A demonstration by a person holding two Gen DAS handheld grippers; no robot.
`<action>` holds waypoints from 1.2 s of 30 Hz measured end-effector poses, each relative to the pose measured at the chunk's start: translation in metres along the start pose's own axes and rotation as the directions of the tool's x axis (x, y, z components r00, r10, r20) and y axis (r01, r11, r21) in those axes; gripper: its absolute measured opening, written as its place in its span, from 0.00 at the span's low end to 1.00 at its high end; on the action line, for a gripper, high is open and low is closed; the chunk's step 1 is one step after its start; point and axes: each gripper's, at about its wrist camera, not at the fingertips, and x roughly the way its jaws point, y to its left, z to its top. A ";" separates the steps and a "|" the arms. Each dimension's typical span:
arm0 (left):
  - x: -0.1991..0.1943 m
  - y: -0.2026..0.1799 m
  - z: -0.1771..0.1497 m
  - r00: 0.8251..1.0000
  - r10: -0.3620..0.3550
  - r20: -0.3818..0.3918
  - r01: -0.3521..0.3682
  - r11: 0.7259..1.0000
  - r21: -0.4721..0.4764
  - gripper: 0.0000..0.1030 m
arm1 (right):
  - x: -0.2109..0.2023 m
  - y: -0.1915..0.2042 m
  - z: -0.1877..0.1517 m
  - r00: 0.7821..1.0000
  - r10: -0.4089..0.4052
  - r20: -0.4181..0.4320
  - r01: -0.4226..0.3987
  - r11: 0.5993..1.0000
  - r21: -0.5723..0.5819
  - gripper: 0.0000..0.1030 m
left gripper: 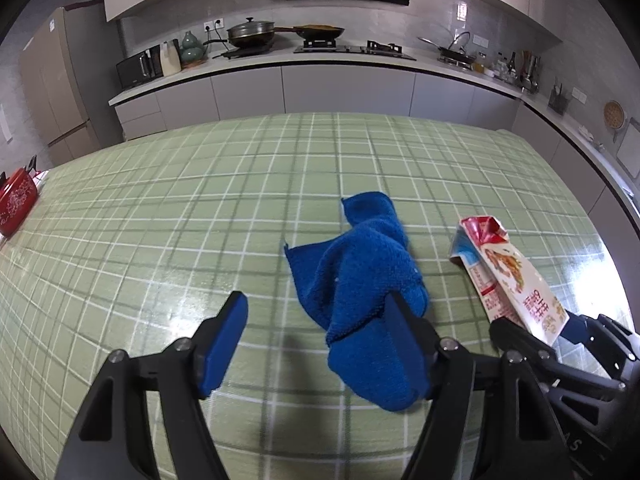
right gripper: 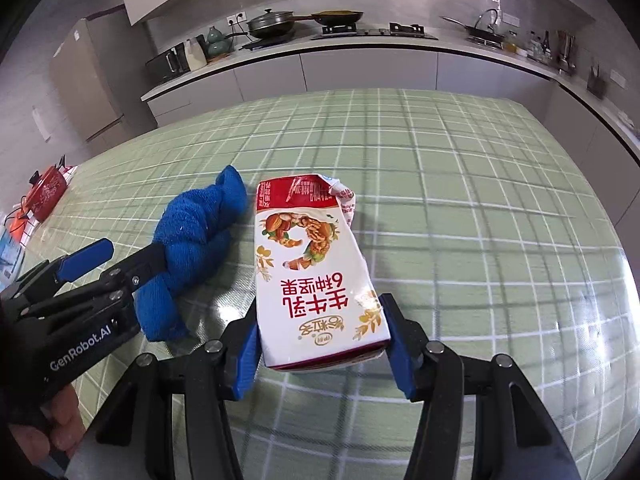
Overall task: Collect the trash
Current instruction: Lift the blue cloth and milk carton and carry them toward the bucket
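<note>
A crumpled white and red milk carton (right gripper: 316, 276) sits between the blue pads of my right gripper (right gripper: 322, 344), which is shut on its base and holds it over the green checked table (right gripper: 480, 216). The carton also shows in the left wrist view (left gripper: 508, 276), with the right gripper (left gripper: 536, 332) at its near end. A blue cloth (left gripper: 360, 280) lies bunched on the table. My left gripper (left gripper: 316, 340) is open; its right finger rests against the cloth and its left finger is apart from it. In the right wrist view the left gripper (right gripper: 120, 260) touches the cloth (right gripper: 192, 248).
A red patterned container (left gripper: 16, 200) sits at the table's far left edge, also in the right wrist view (right gripper: 46, 194). Behind the table runs a kitchen counter (left gripper: 280, 64) with pans, a stove and a microwave. A fridge (left gripper: 52, 80) stands at the left.
</note>
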 end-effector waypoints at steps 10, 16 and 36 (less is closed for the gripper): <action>-0.003 -0.005 0.003 1.000 0.009 -0.003 -0.009 1.000 0.003 0.72 | 0.003 0.002 0.001 1.000 -0.008 0.004 0.008 1.000 -0.003 0.56; -0.002 -0.001 0.003 1.000 0.004 0.007 -0.004 1.000 0.001 0.78 | 0.007 0.001 0.005 1.000 -0.006 0.004 0.006 1.000 0.000 0.57; 0.029 -0.023 0.018 0.997 -0.072 -0.022 0.073 0.996 0.055 0.62 | 0.006 -0.010 0.001 1.000 -0.015 0.013 0.014 1.000 0.017 0.57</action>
